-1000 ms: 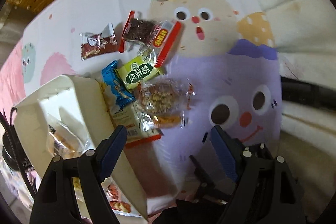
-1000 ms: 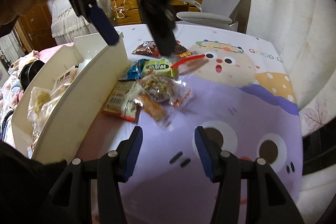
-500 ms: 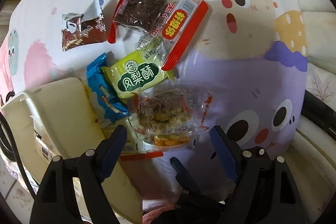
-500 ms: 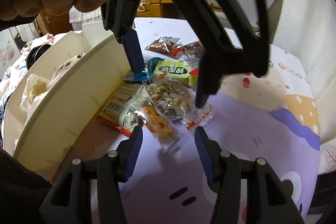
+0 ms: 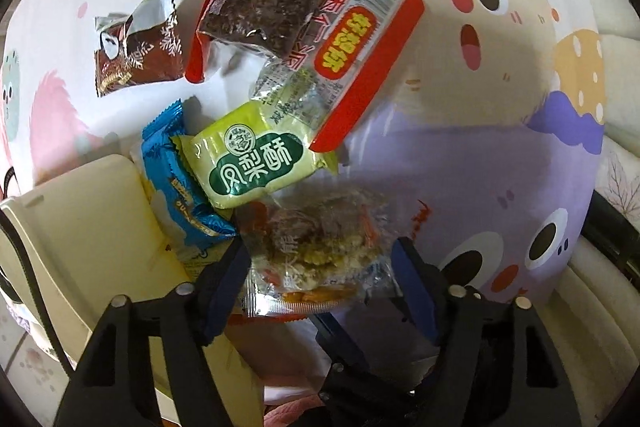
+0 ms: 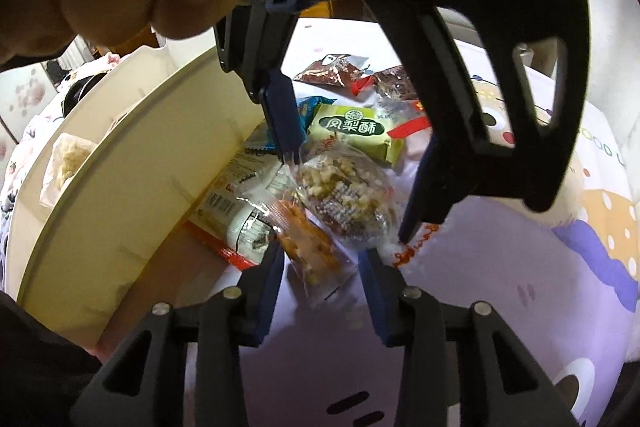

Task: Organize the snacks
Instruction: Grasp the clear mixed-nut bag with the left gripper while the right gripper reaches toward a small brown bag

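Looking down from the left wrist, the left gripper [image 5: 320, 259] straddled a crinkly clear packet of nut-and-grain cake [image 5: 320, 251]; its blue-padded jaws had just been closing, the packet lay between them, and whether the pads [image 5: 228, 275] pressed the film could not be told. Beyond it on the glossy cartoon-printed tablecloth [image 5: 480, 155] lay a yellow-green pillow pack [image 5: 256, 163], a blue foil wrapper with crimped ends [image 5: 180, 187], a red-edged clear pack holding a dark square cake [image 5: 260, 11] and a brown foil sachet [image 5: 136, 55]. A cream plastic bin [image 5: 80, 227] stood at the lower left, touching the blue wrapper.

From the right wrist, the right gripper [image 6: 320, 275] stood with its jaws apart, having just been closing, around a clear sachet of orange pieces [image 6: 312, 247] without clearly touching it. The left gripper's fingertips [image 6: 288, 131] flanked the nut cake packet. The bin's curved wall [image 6: 140, 167] held a pale crumbly snack in clear wrap [image 6: 68, 163]. A flat barcoded packet [image 6: 236, 203] leaned against that wall outside.
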